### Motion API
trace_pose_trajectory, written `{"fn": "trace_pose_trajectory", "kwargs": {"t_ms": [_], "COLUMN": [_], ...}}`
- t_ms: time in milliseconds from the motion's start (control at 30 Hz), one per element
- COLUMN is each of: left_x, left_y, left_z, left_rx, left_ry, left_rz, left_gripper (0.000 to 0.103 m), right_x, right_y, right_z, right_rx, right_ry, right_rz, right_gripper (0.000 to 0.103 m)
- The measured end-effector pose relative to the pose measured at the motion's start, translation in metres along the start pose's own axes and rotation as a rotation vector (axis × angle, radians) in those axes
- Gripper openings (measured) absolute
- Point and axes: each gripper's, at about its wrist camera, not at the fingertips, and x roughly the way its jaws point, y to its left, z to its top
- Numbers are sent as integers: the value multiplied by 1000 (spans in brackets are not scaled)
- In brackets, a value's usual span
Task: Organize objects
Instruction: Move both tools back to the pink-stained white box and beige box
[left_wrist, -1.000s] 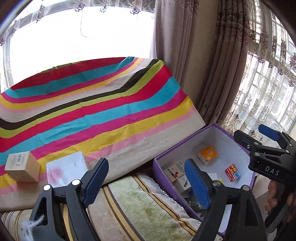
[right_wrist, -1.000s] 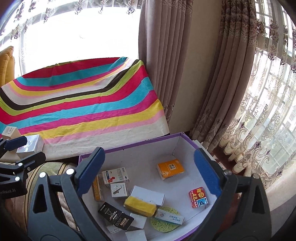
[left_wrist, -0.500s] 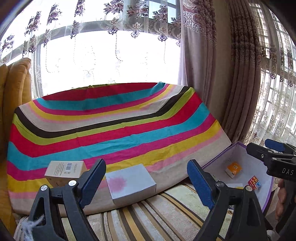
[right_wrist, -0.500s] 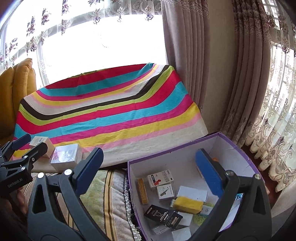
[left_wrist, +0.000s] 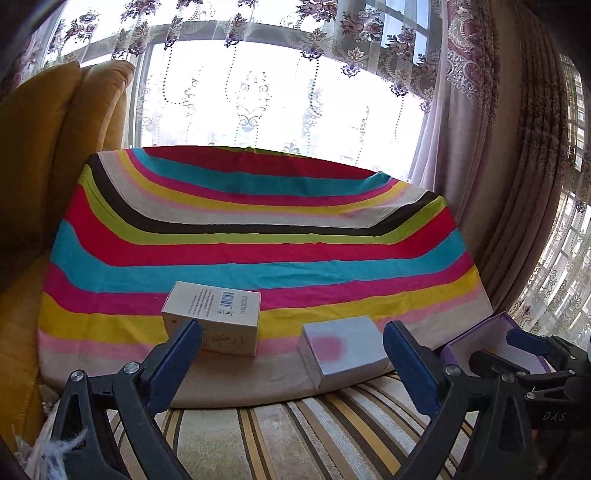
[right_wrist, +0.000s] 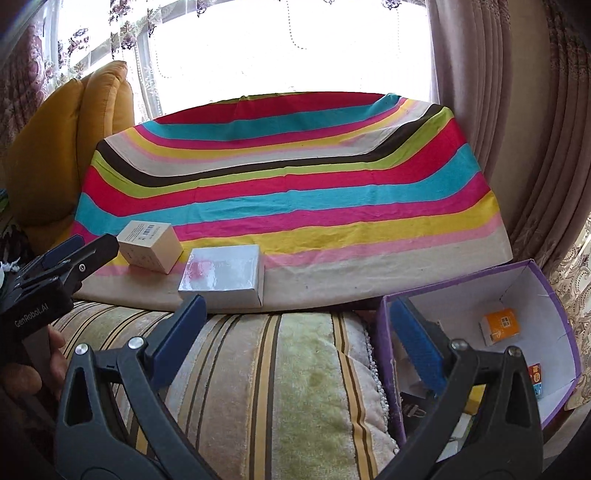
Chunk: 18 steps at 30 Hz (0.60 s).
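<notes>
Two boxes, beige carton (left_wrist: 212, 317) and glossy white box (left_wrist: 343, 349), lie on the striped cloth's near edge, both grippers (left_wrist: 291, 363) (right_wrist: 295, 345) wide open and empty; glossy wrap may slip between pads, missing the purple bin (right_wrist: 554, 295).

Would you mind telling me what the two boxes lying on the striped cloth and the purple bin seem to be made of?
Beige box: likely matte cardboard, with crisp folded edges and a printed barcode.
White box: probably card wrapped in glossy film, since its top glares and mirrors pink.
Purple bin: apparently paper-covered cardboard, with thin creased walls and a white lining.
</notes>
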Motion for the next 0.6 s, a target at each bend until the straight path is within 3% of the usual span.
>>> {"fn": "trace_pose_trajectory", "kwargs": {"t_ms": [233,600], "left_x": [15,49], "left_y": [31,43], "left_z": [-1,2], "left_rx": [-100,-99], "left_ry": [73,171], "left_rz": [41,81], "left_gripper": [103,103], "right_x": [27,64], "right_y": [29,64], "right_z": [-2,7], "right_rx": [-25,-85], "right_ry": [81,154], "right_rz": [37,44], "right_gripper": [101,102]}}
